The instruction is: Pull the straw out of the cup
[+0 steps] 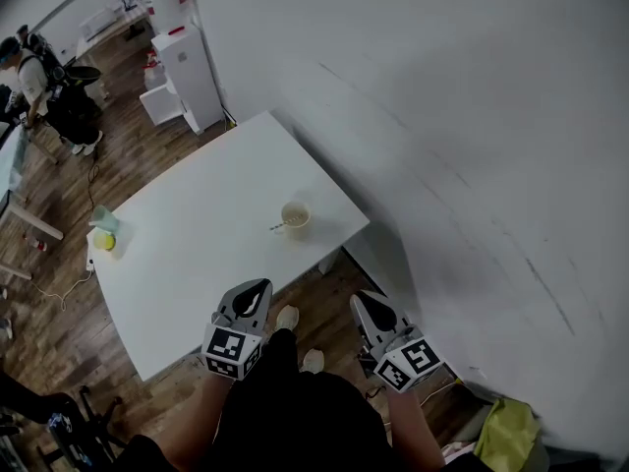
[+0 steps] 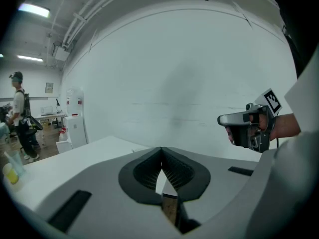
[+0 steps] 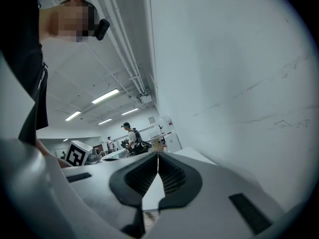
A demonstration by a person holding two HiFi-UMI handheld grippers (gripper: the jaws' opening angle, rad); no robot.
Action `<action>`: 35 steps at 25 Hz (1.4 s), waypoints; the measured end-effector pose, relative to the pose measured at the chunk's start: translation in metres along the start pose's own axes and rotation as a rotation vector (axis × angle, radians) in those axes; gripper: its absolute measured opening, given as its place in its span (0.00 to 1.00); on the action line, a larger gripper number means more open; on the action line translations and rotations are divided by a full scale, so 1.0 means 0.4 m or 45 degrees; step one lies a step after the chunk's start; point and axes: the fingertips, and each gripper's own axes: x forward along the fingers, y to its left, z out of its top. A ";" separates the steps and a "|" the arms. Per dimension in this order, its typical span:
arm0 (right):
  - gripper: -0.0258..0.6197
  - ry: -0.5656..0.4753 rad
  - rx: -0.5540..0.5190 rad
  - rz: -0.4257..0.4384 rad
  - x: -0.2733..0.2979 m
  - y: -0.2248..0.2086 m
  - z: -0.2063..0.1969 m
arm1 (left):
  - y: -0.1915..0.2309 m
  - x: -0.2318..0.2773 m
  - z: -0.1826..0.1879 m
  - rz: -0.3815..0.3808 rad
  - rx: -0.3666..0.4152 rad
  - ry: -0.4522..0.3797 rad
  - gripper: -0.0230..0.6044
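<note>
Both grippers are hanging off the near edge of the white table (image 1: 197, 224), close to the person's body and well apart from the work. Left gripper (image 1: 258, 288): jaws are sitting tip to tip with nothing between them. Right gripper (image 1: 360, 301): jaws are likewise meeting, holding nothing. The cup (image 1: 296, 214) is standing upright near the table's right-hand corner, on the wall side, and the straw (image 1: 279, 227) is leaning out over its rim toward the left. A small yellow and teal item (image 1: 103, 234) is sitting at the table's left corner, well apart from the cup. The pull is not yet under way. Judgement: the straw is looking thin and light, probably flattening under a hard pinch, so the grip should be gentle, on the exposed length just above the rim. The cup is appearing light and likely to tip or slide while the straw is dragging, so one gripper should be steadying its wall while the other is pulling along the straw's lean
</note>
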 end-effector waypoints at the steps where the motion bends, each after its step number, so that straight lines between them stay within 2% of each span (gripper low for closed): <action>1: 0.08 0.002 0.001 -0.004 0.010 -0.004 0.001 | 0.010 0.013 -0.001 0.007 -0.003 0.000 0.06; 5: 0.08 0.018 0.006 -0.002 0.052 -0.014 0.008 | 0.055 0.069 0.000 0.024 -0.024 -0.006 0.06; 14: 0.08 0.052 0.006 -0.052 0.148 -0.065 0.017 | 0.144 0.173 -0.043 0.011 0.013 0.076 0.06; 22: 0.08 0.075 0.009 -0.099 0.211 -0.111 0.023 | 0.191 0.244 -0.082 -0.034 0.041 0.150 0.06; 27: 0.08 0.086 0.015 -0.134 0.238 -0.129 0.026 | 0.204 0.283 -0.099 -0.090 0.058 0.187 0.13; 35: 0.08 0.119 0.028 -0.194 0.257 -0.164 0.012 | 0.214 0.349 -0.125 -0.157 0.097 0.231 0.17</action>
